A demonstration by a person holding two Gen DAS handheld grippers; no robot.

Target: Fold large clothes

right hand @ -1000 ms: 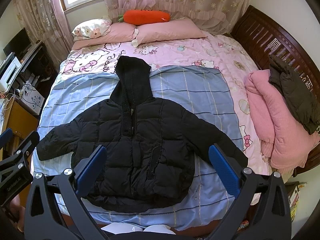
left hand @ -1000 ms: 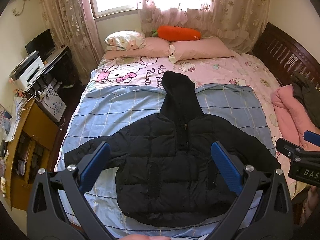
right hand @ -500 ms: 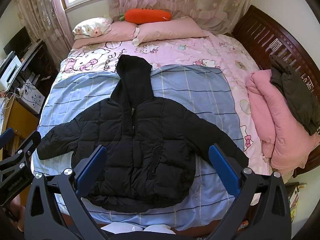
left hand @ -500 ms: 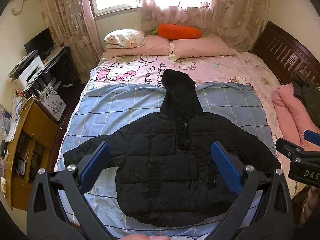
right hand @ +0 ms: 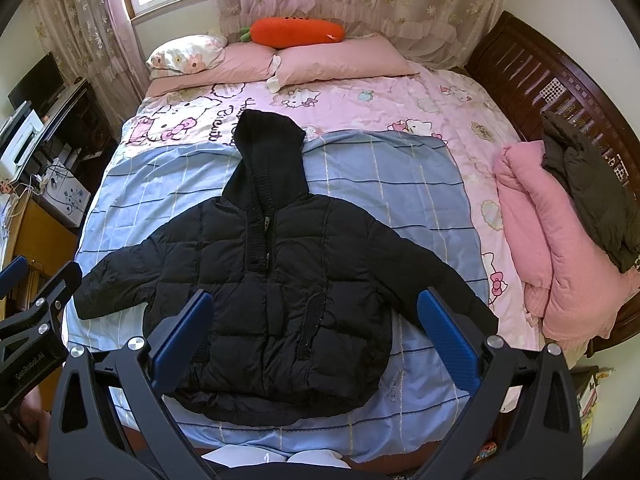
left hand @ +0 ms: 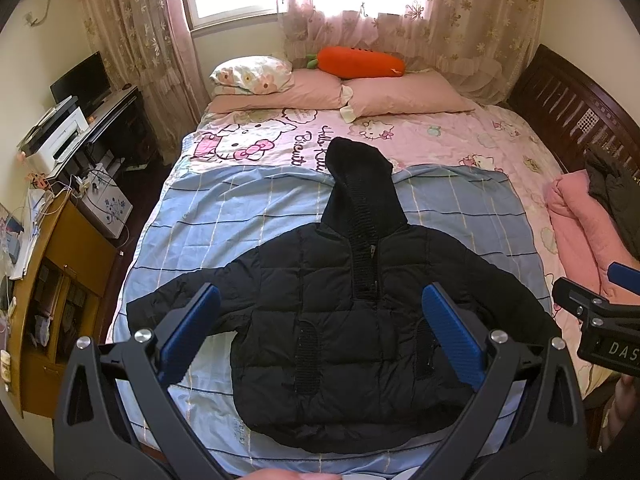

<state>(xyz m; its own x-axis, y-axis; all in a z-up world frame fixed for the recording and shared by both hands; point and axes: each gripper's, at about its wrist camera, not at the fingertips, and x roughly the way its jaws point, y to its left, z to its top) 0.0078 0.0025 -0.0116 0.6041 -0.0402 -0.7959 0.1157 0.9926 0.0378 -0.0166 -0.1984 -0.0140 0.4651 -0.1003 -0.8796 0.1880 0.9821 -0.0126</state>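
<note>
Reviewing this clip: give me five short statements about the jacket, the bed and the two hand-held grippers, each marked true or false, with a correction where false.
1. The black hooded jacket lies flat on the blue checked sheet, sleeves spread. True.
2. The left hand-held gripper is clamped on a sleeve. False: it is open and holds nothing.
3. The right hand-held gripper is open above the jacket. True.
4. The hood points toward the foot of the bed. False: it points toward the pillows.
5. A plush carrot lies on the pink folded quilt. False: it lies behind the pillows; a dark garment lies on the quilt.
</note>
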